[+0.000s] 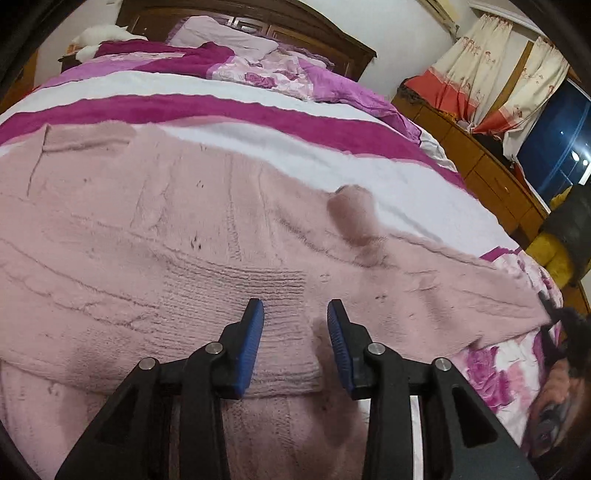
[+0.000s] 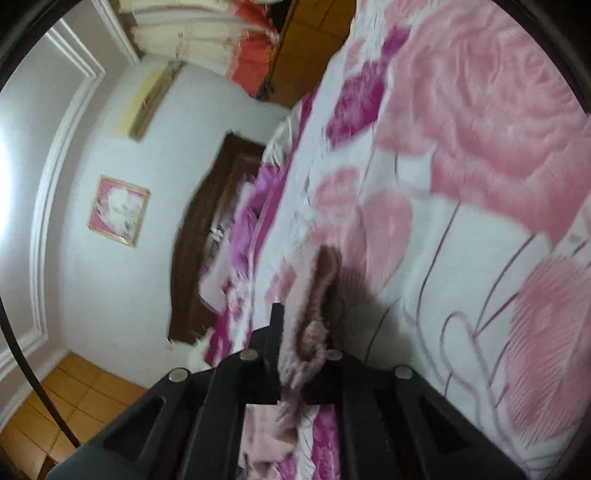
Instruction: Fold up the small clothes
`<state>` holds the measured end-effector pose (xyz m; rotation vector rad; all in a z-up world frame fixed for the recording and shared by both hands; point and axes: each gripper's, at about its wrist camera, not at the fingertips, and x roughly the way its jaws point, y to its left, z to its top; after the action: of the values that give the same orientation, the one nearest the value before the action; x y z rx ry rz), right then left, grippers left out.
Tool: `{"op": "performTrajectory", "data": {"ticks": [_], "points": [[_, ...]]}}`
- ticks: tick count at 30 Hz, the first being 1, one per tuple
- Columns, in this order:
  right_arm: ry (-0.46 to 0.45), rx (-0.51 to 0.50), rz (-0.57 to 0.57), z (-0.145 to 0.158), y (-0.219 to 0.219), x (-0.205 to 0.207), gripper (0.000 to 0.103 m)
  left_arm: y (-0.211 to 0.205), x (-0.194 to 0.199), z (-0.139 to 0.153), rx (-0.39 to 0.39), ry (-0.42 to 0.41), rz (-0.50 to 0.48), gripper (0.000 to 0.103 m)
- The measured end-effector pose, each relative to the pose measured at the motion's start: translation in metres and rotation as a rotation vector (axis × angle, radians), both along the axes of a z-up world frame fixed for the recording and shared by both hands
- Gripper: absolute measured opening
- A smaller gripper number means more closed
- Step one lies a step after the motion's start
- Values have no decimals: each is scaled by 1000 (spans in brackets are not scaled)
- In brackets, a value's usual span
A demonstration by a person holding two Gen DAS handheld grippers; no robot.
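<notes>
A fluffy pale pink knit sweater (image 1: 147, 240) lies spread flat on the bed and fills most of the left wrist view. One sleeve (image 1: 461, 295) stretches out to the right. My left gripper (image 1: 295, 314) hovers just over the ribbed hem, its blue pads (image 1: 255, 332) apart with nothing pinched between them. In the right wrist view, which is rolled sideways and blurred, my right gripper (image 2: 304, 314) is shut on a bunched end of the pink sweater (image 2: 314, 295), close over the floral quilt (image 2: 480, 147). The fabric hides one of its fingers.
The bed carries a magenta and white striped blanket (image 1: 221, 107), a lilac pillow (image 1: 221, 33) and a dark wooden headboard (image 1: 332, 37). A wooden cabinet (image 1: 491, 177), curtains (image 1: 480, 74) and a window (image 1: 554, 147) stand to the right. A hand (image 1: 554, 384) shows at the right edge.
</notes>
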<state>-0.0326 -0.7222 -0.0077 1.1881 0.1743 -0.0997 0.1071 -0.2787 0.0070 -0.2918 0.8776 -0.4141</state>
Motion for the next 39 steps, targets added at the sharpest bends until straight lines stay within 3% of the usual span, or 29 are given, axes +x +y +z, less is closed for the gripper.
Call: {"op": "performTrajectory", "data": {"ticks": [3, 7, 11, 13, 17, 21, 24, 27, 29, 31, 33, 36, 39], "points": [[81, -215, -113, 30, 8, 0, 6, 7, -4, -4, -44, -2, -2, 13], [136, -528, -169, 81, 42, 4, 6, 14, -4, -6, -97, -6, -7, 13], [113, -777, -125, 112, 101, 20, 6, 33, 2, -13, -245, 38, 2, 11], [82, -808, -44, 121, 131, 30, 6, 41, 6, -16, -309, 65, 6, 9], [37, -715, 144, 114, 172, 58, 6, 51, 11, -18, -391, 111, 14, 6], [66, -780, 290, 98, 228, 87, 6, 62, 13, -18, -451, 153, 27, 6], [144, -905, 393, 79, 278, 106, 6, 66, 15, -22, -472, 169, 20, 6], [305, -1013, 458, 49, 312, 115, 6, 62, 16, -23, -453, 153, 10, 6], [398, -936, 565, 30, 317, 130, 7, 59, 14, -23, -434, 132, 4, 6], [422, -774, 664, 13, 313, 137, 22, 59, 13, -23, -434, 121, 0, 6], [381, -681, 710, 11, 306, 139, 51, 59, 14, -25, -443, 120, -5, 6], [274, -485, 742, 14, 292, 130, 79, 63, 18, -30, -494, 147, -24, 6], [170, -247, 675, 14, 254, 126, 80, 66, 19, -33, -549, 189, -36, 6]]}}
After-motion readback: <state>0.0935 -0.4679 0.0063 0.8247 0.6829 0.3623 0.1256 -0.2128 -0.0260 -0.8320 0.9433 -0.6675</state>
